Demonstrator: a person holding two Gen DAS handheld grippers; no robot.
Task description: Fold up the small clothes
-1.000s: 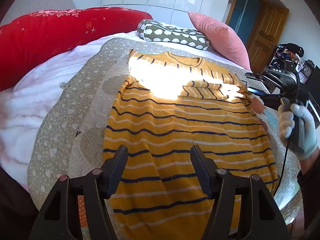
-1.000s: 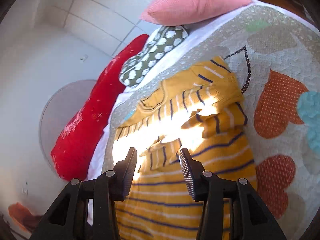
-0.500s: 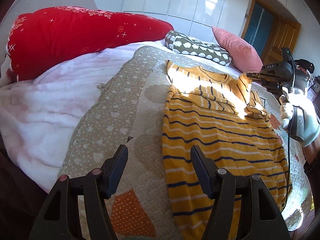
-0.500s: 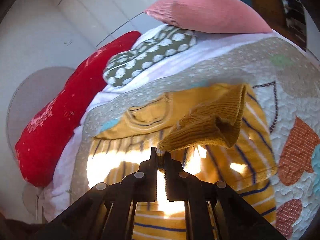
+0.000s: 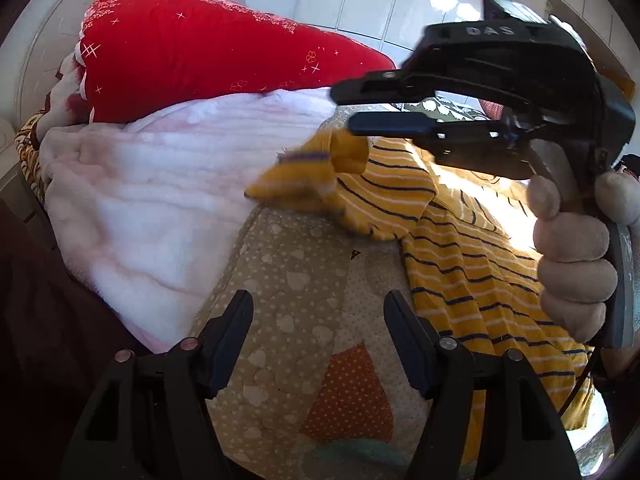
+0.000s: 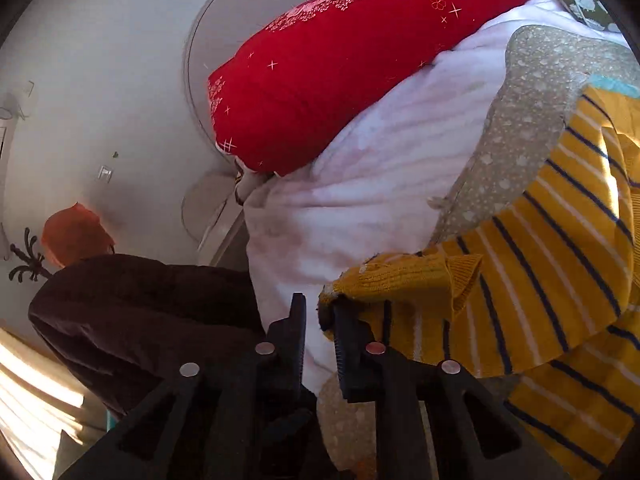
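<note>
Left wrist view: the left tool (image 5: pixel 318 312) hovers with its fingers wide apart and nothing between them, over the patterned quilt (image 5: pixel 304 264) on the bed. The yellow striped sweater (image 5: pixel 472 256) lies on the quilt to the right. Its sleeve (image 5: pixel 320 176) is lifted and blurred, drawn leftward toward the pink blanket (image 5: pixel 160 200) by the right tool (image 5: pixel 344 108), gripped in a gloved hand (image 5: pixel 572 248). Half a second ago that tool was far off at the right, the sweater flatter.

Right wrist view: the right tool (image 6: pixel 320 320) stands narrowly parted; the sleeve's cuff (image 6: pixel 400 280) bunches against its right finger, so whether it is truly clamped cannot be told. Earlier the fingers were pressed together on the cuff. The red pillow (image 6: pixel 360 60) sits beyond.

Judged from this, folding has barely begun: a sleeve is being rearranged, and body folds remain.
</note>
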